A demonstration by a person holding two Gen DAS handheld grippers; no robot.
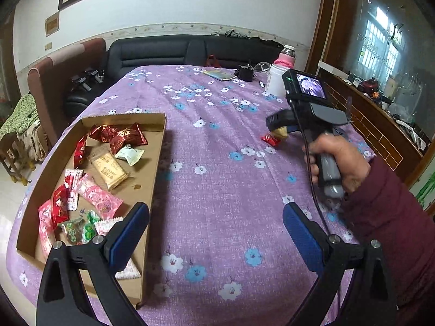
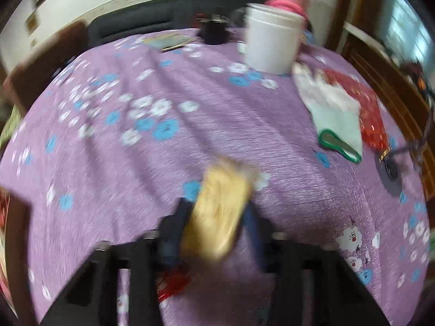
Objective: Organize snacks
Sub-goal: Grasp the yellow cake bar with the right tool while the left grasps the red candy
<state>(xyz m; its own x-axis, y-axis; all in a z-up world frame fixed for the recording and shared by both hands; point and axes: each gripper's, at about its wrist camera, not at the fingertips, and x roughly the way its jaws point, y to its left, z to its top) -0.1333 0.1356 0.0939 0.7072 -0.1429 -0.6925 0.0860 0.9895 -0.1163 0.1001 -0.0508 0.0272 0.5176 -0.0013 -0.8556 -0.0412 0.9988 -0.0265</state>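
The right gripper point(image 2: 217, 217) is clamped on a yellow snack packet point(image 2: 221, 209), a soft, blurred oblong pinched between its two fingers above the purple flowered tablecloth point(image 2: 163, 149). A red wrapper point(image 2: 172, 282) lies on the cloth just beneath it. The left gripper point(image 1: 216, 233) hangs with its blue-padded fingers point(image 1: 301, 236) spread wide, holding nothing. Just to its left sits a shallow cardboard tray point(image 1: 152, 174) of crinkly wrapped sweets. Ahead of the right gripper stand a white plastic tub point(image 2: 272, 38) and a pale green glove point(image 2: 334, 116).
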